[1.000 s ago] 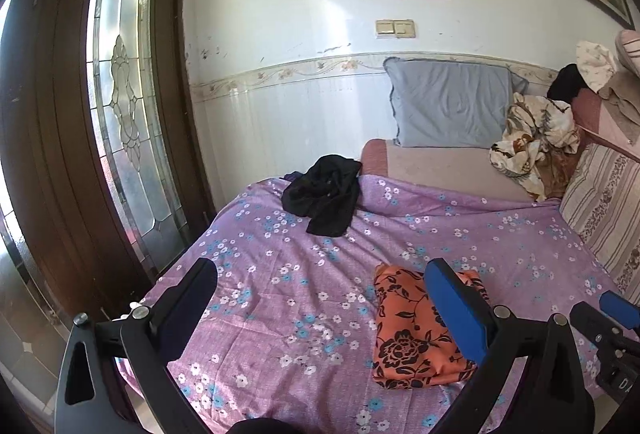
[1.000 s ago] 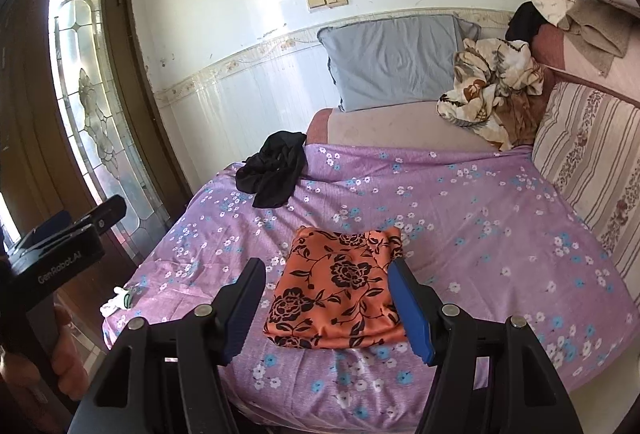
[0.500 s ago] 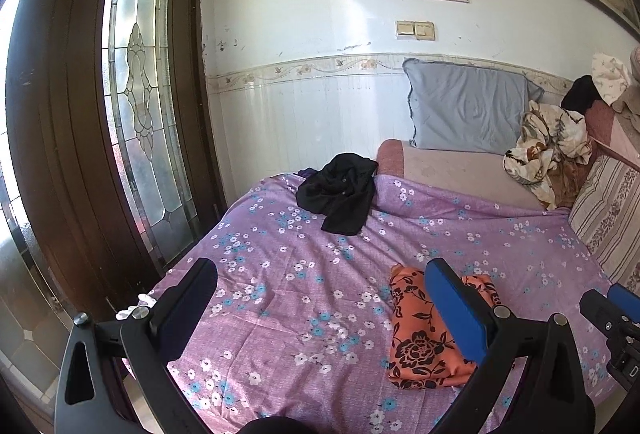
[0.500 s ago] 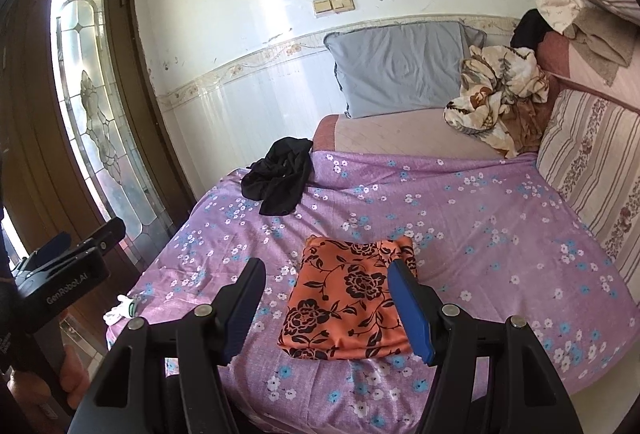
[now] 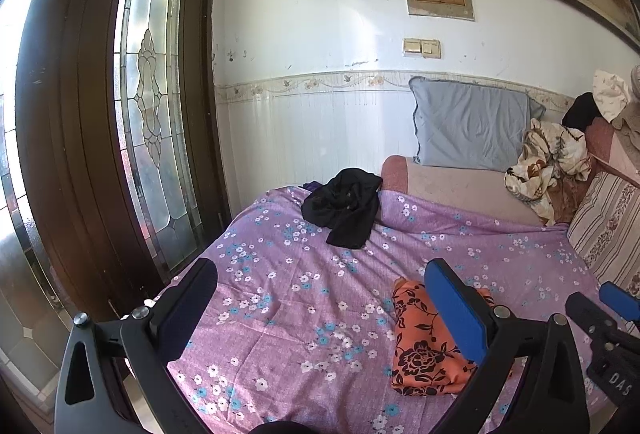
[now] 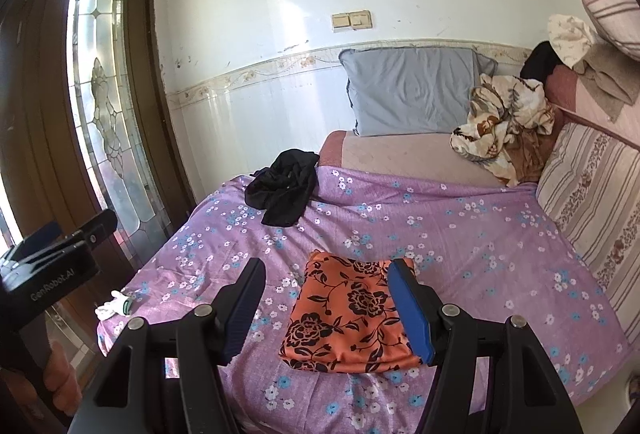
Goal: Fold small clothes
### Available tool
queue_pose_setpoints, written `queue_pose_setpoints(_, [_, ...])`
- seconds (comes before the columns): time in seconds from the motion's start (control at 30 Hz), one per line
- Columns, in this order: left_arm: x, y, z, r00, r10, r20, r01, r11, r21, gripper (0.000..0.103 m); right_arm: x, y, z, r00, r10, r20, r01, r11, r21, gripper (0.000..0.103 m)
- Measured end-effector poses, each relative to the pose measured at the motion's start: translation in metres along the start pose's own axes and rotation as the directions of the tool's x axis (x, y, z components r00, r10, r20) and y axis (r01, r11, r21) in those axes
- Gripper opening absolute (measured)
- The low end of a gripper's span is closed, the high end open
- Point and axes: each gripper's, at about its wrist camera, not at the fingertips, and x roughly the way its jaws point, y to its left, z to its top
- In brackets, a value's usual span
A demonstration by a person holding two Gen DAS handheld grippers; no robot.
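A folded orange cloth with black flowers (image 6: 347, 318) lies flat near the front edge of the purple flowered bedspread (image 6: 460, 234); in the left wrist view the same orange cloth (image 5: 424, 350) shows partly behind the right finger. A crumpled black garment (image 6: 285, 192) sits at the far left of the bed, also the black garment (image 5: 344, 206) in the left view. My right gripper (image 6: 326, 274) hangs open above the front of the orange cloth, holding nothing. My left gripper (image 5: 318, 274) is open and empty over the bedspread (image 5: 280, 294), left of the cloth.
A grey pillow (image 6: 412, 94) leans on the wall. A crumpled floral cloth (image 6: 504, 122) and striped cushions (image 6: 592, 194) pile at the right. A wooden door with leaded glass (image 5: 152, 94) stands left. A small white item (image 6: 114, 308) lies at the bed's left edge.
Both grippers have drawn back and risen a little from the bed, so the orange cloth looks smaller and lower in both views. Both stay open and empty.
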Motion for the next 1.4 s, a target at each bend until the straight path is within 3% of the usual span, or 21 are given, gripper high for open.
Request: queue_pose_setpoints(1.4, [-0.011,-0.017,0.003,0.995,-0.096,0.002,0.096,0.995,0.029,0.103,0.005,-0.005,-0.002,0.998,-0.058,0.003,0.058,0.998,-0.012,0.067])
